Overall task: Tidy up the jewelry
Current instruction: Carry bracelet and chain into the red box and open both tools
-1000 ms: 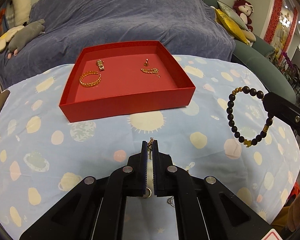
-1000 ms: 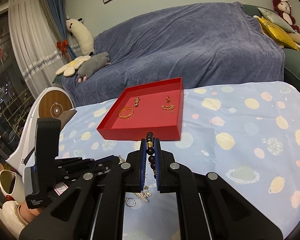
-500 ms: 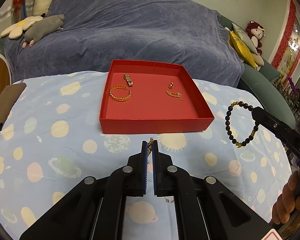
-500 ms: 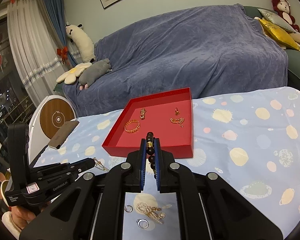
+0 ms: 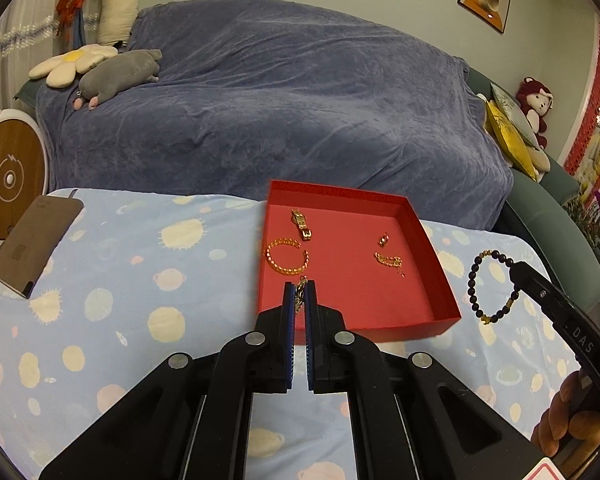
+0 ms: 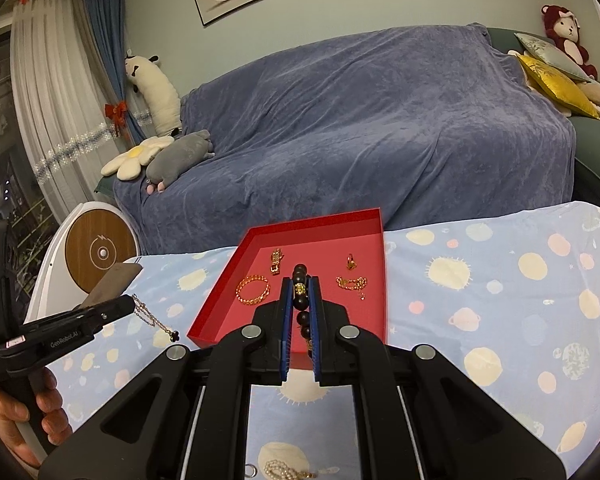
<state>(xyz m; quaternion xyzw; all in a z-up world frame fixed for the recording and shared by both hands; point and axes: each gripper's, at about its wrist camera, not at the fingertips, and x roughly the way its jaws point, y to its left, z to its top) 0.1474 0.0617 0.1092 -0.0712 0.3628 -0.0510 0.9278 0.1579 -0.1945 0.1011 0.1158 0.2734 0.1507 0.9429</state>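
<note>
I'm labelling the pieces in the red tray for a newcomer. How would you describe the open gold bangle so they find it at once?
Start at the red tray on the planet-print cloth. On its left side, nearer the front, lies the open gold bangle, just in front of a short gold link strap. It is the only ring-shaped piece, a beaded C with a gap.

One red tray point(image 5: 440, 276) holds four gold pieces point(image 5: 287, 256); two grippers carry one dark bead bracelet point(image 5: 473, 284) and one thin chain point(image 6: 152, 318); one pearl strand point(image 6: 278, 470) and one ring point(image 6: 251, 470) lie on the tablecloth's near edge.
</note>
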